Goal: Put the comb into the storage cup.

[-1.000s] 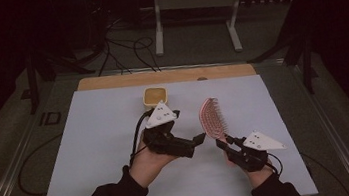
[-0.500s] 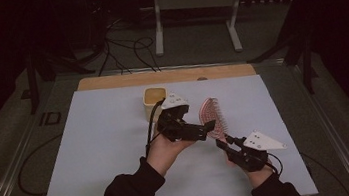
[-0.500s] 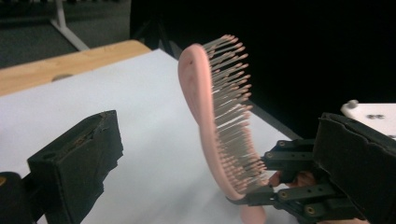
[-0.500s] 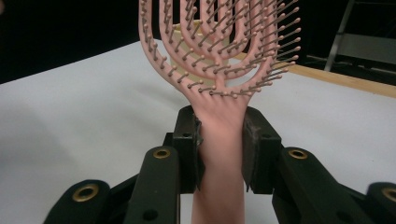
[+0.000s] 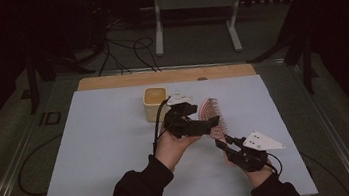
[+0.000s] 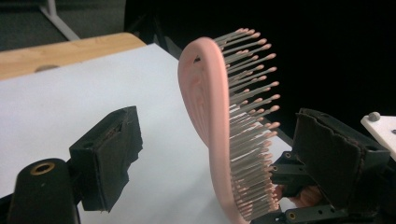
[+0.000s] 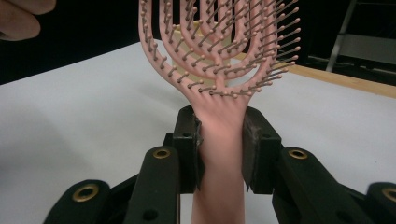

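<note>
A pink vented hairbrush (image 5: 209, 113) stands tilted above the white table, bristles toward my left hand. My right gripper (image 5: 222, 145) is shut on its handle (image 7: 219, 140), with the head (image 7: 219, 42) rising beyond the jaws. My left gripper (image 5: 210, 123) is open, and the brush head (image 6: 210, 116) stands between its two pads (image 6: 109, 158) with a gap on each side. The bristles point at the right-hand pad (image 6: 334, 154) and stop just short of it.
A yellow cup (image 5: 155, 102) stands on the white table sheet (image 5: 98, 152) just behind and left of the left hand. It also shows through the brush head as a yellow cup (image 7: 187, 41). A wooden strip (image 5: 120, 80) runs along the table's far edge.
My left hand has moved forward and to the right, bringing its open jaws around the brush head. The right gripper has held the brush nearly still.
</note>
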The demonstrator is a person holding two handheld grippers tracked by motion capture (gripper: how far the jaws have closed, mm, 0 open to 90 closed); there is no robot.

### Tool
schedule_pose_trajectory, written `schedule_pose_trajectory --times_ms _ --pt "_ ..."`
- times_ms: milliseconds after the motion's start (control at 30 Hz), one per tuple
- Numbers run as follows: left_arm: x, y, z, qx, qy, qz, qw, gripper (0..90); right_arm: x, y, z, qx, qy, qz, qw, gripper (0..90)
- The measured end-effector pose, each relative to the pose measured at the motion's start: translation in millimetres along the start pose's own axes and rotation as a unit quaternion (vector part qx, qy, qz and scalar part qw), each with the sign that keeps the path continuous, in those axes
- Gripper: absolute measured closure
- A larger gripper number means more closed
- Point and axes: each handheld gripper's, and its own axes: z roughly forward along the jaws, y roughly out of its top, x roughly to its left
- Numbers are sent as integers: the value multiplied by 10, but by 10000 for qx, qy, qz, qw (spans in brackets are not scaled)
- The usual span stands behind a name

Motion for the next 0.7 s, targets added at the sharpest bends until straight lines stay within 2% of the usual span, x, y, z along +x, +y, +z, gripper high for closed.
schedule_pose_trajectory --times_ms 133,433,533,700 --pt "-4 7 46 58 89 -172 9998 193 1 0 4 17 3 4 10000 704" --pt "-39 6 100 50 208 -162 9996 360 9 2 6 20 1 -28 10000 704" --pt "-40 -1 105 75 173 -83 9998 455 13 1 6 40 18 -29 10000 704" --pt "-40 -7 104 15 66 -131 9999 566 17 -4 18 55 3 -40 10000 704"
